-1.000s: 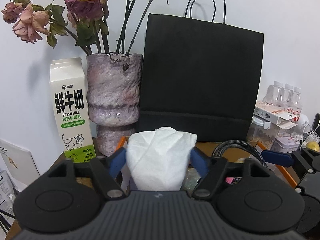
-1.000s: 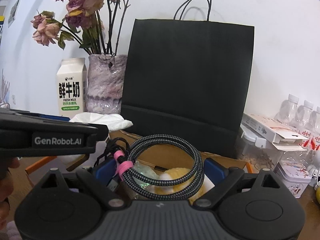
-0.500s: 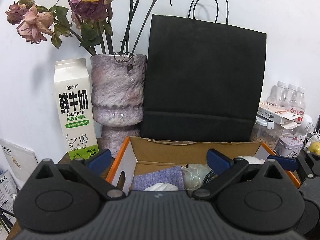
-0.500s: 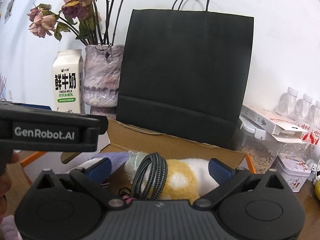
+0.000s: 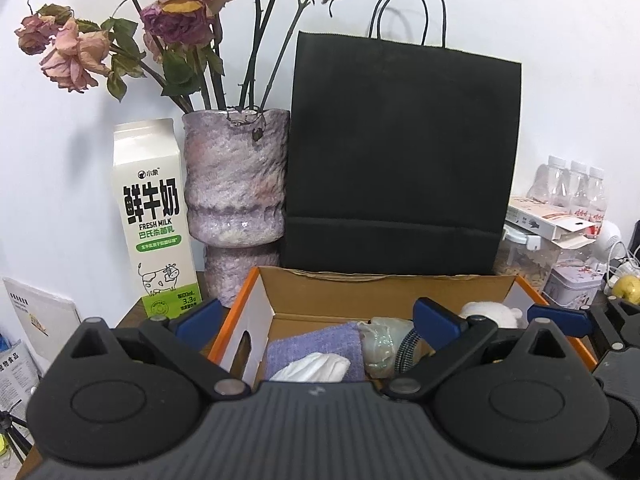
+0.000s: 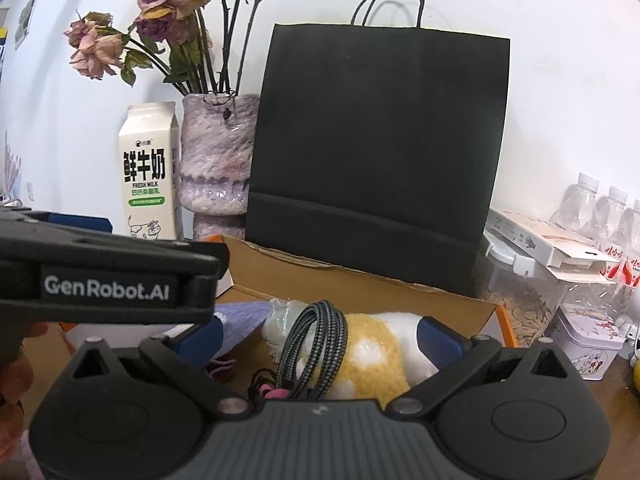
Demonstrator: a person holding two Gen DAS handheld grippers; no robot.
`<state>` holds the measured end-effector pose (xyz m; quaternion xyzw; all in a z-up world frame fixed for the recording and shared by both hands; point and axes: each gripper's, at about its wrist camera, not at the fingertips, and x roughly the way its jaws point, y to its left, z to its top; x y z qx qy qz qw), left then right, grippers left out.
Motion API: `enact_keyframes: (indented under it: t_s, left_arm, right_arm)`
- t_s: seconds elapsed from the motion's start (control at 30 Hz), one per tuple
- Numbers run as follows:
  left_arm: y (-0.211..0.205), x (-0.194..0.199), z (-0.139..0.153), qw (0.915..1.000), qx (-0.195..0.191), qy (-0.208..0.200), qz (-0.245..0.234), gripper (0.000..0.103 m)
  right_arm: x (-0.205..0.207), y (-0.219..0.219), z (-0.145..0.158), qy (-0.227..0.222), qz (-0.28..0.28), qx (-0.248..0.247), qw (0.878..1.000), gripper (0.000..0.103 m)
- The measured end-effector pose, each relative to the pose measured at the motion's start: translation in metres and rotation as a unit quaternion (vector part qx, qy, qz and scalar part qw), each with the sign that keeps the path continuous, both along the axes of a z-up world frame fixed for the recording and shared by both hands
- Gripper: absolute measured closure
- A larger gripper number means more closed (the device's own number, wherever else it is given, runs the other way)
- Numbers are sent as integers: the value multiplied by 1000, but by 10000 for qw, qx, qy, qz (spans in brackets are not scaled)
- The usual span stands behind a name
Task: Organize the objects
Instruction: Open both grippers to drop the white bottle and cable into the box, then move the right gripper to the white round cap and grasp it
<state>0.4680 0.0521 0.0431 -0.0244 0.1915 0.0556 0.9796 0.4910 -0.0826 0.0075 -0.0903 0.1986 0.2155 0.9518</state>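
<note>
Tissue [image 5: 310, 366] and braided cable [image 6: 316, 340] both got dropped into the cardboard box [image 5: 380, 286]; both sets of jaws just opened wide, empty. Soft, light stuff, pinch anywhere.

Each hand-held gripper [image 5: 316, 316] is black ribbed plastic with blue finger pads [image 5: 434, 314], silver screws and white "GenRobot.AI" lettering [image 6: 106, 287].

Both views sit low on the grippers, looking forward and slightly down, close over the open box [image 5: 362, 286]. The left view faces the box's left half; the right view, from beside it, faces the right half. Both share the bag [image 5: 400, 152], vase [image 6: 216, 152], milk carton [image 6: 146, 172] and wall.
</note>
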Motion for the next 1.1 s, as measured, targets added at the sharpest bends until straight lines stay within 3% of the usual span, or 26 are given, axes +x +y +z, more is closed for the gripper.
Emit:
enact_keyframes:
  t_s: [0.63,1.1]
  left_arm:
    - [-4,-70,1,9999,-75,74,60,0]
    - [-2,-139,-13,9990,-170,352,225,0]
  right_arm:
    - [-59,-21,2,-17,176,-14,9998,0]
    - [-119,-40,-12,306,212,-27,9993,0]
